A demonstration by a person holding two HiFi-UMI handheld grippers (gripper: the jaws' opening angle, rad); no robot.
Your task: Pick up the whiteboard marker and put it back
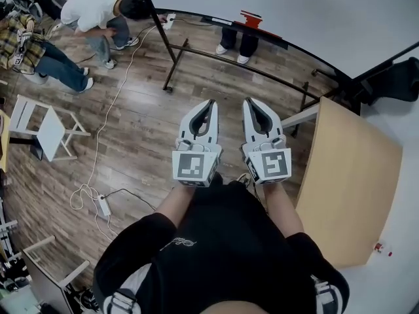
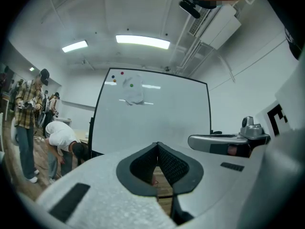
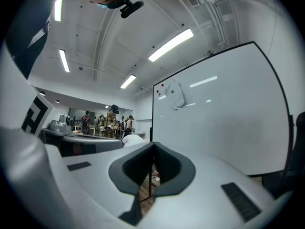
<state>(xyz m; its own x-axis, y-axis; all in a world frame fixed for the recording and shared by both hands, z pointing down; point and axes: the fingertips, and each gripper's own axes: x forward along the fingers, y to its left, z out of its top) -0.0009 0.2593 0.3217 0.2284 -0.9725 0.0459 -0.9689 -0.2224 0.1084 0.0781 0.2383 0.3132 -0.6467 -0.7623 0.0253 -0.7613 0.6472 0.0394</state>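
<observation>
In the head view my left gripper and right gripper are held side by side over the wooden floor, both pointing at the whiteboard. Both pairs of jaws meet at the tips with nothing between them, as the left gripper and right gripper views also show. The whiteboard fills the space ahead, still some way off. A red object rests on the board's ledge. I cannot make out a marker for certain; a small red-and-white item lies at the lower right.
A beige table stands close on my right. The board's black stand legs reach across the floor ahead. A white stool and a cable with a power strip are on the left. People stand at the far left.
</observation>
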